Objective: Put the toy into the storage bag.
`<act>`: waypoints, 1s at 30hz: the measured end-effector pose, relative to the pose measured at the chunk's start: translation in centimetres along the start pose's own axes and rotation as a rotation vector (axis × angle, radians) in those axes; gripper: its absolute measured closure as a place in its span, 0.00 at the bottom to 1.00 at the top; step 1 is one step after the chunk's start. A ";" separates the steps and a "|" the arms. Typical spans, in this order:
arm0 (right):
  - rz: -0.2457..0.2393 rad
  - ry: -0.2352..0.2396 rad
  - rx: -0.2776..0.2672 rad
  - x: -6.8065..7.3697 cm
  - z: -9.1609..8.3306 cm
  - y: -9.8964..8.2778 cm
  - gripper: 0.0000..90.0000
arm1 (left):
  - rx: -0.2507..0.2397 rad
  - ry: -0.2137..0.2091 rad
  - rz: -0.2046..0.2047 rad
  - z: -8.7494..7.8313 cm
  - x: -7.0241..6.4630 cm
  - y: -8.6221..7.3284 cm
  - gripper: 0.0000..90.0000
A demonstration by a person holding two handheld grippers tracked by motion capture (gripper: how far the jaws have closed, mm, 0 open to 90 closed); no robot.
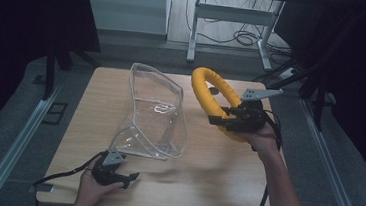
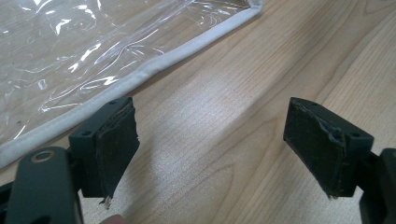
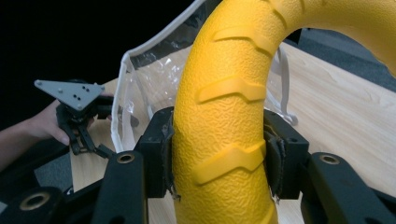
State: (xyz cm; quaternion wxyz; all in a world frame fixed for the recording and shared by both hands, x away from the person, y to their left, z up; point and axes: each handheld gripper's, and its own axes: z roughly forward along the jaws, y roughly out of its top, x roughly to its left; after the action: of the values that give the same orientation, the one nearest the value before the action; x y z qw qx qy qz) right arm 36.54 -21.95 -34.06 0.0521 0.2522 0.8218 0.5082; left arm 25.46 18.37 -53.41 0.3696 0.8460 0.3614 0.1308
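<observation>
A yellow textured ring (image 1: 211, 94) is held up above the right part of the wooden table (image 1: 215, 171), tilted on edge. My right gripper (image 1: 222, 120) is shut on its lower arc; in the right gripper view both pads press on the yellow ring (image 3: 224, 126). A clear plastic bag with white trim (image 1: 152, 113) stands open at the table's middle. My left gripper (image 1: 131, 179) lies low at the front left, just short of the bag's near corner. Its jaws stand open over bare wood, left gripper (image 2: 210, 154), with the clear bag's white hem (image 2: 140, 74) beyond the left pad.
The table's front edge runs just under my left hand (image 1: 90, 190). Metal rails (image 1: 13, 153) flank the table on the floor. A white desk frame (image 1: 228, 16) and cables stand on the floor behind. A small dark spot (image 1: 214, 90) lies on the table inside the ring.
</observation>
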 end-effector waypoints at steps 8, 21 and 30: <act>-0.019 0.021 -0.052 0.9 -0.1 1.3 0.56 | 0.003 0.000 0.001 0.0 0.0 0.0 0.20; -0.022 0.043 -0.105 1.6 0.2 2.3 0.56 | 0.006 -0.001 0.001 0.1 0.0 0.0 0.20; -0.026 0.061 -0.135 2.0 0.1 3.2 0.56 | 0.006 -0.002 0.001 0.1 0.0 0.0 0.20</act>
State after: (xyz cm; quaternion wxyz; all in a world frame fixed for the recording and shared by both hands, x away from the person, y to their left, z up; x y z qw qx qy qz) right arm 35.97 -19.75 -31.06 0.0506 0.2218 0.7900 0.5694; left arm 25.49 18.31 -53.50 0.3676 0.8473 0.3611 0.1289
